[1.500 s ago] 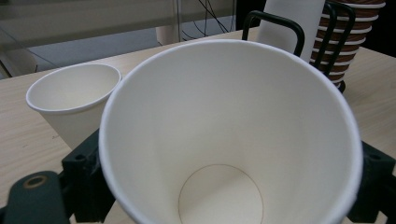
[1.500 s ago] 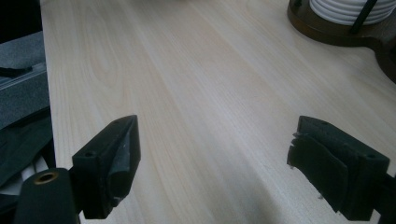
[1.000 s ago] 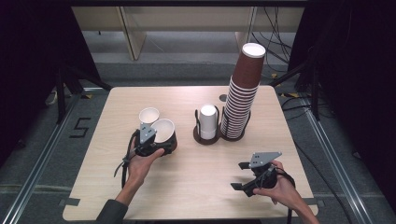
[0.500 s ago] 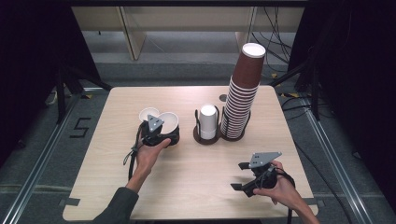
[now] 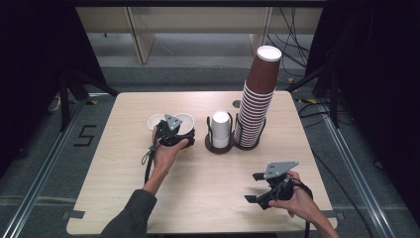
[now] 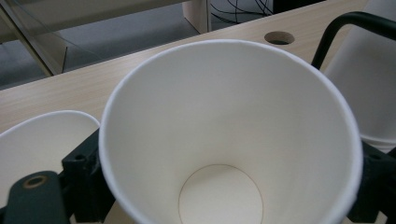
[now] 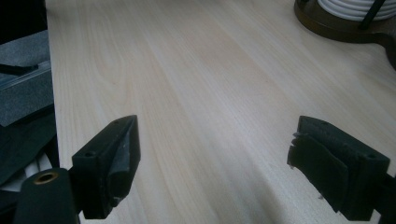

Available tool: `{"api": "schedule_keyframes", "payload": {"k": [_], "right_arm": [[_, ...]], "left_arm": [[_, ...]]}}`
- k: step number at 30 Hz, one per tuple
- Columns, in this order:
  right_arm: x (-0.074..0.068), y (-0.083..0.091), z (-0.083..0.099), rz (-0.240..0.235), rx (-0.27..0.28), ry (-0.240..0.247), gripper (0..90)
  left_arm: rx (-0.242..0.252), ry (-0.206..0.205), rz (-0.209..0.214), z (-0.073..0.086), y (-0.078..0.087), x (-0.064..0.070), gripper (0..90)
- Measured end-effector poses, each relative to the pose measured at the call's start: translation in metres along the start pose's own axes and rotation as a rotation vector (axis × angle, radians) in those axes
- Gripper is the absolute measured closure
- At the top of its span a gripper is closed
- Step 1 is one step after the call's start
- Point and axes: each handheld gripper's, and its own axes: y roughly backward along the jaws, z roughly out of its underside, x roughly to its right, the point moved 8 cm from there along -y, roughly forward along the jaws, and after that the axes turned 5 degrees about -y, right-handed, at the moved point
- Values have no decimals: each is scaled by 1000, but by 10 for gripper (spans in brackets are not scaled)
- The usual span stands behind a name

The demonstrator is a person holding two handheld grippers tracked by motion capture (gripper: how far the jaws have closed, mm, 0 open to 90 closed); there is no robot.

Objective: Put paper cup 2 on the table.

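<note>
- White paper cup (image 6: 231,135) sits clamped between the jaws of my left gripper (image 5: 171,133), mouth towards the camera; on the table (image 5: 124,198) it is at about 9 o'clock from the holder (image 5: 219,144).
- A second white cup (image 5: 156,121) lies just beside it at 9 o'clock.
- I judge the step as carrying the gripped cup towards the holder, where an upturned white cup (image 5: 221,128) already stands beside the brown stack (image 5: 257,99).
- Next move calls for turning it rim-down and lining it over that cup.
- My right gripper (image 5: 265,187) waits at 5 o'clock, jaws wide apart, holding nothing.
</note>
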Motion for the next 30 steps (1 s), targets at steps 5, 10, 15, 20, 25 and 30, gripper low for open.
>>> {"api": "schedule_keyframes", "payload": {"k": [5,10,15,20,25,30], "right_arm": [[0,0,0,0,-1,1,162],[-1,0,0,-1,-4,6,162],[-2,-1,0,-9,-6,4,162],[-2,-1,0,-14,-8,5,162],[-2,-1,1,-13,-11,6,163],[-2,-1,1,-3,-9,11,163]], "left_arm": [[-7,17,-13,0,-7,-1,120],[-13,36,-24,1,-14,-4,120],[-21,47,-36,4,-18,-6,119],[-23,46,-45,6,-21,-7,116],[-19,39,-44,5,-23,-6,108],[-19,29,-42,6,-24,-6,93]]}}
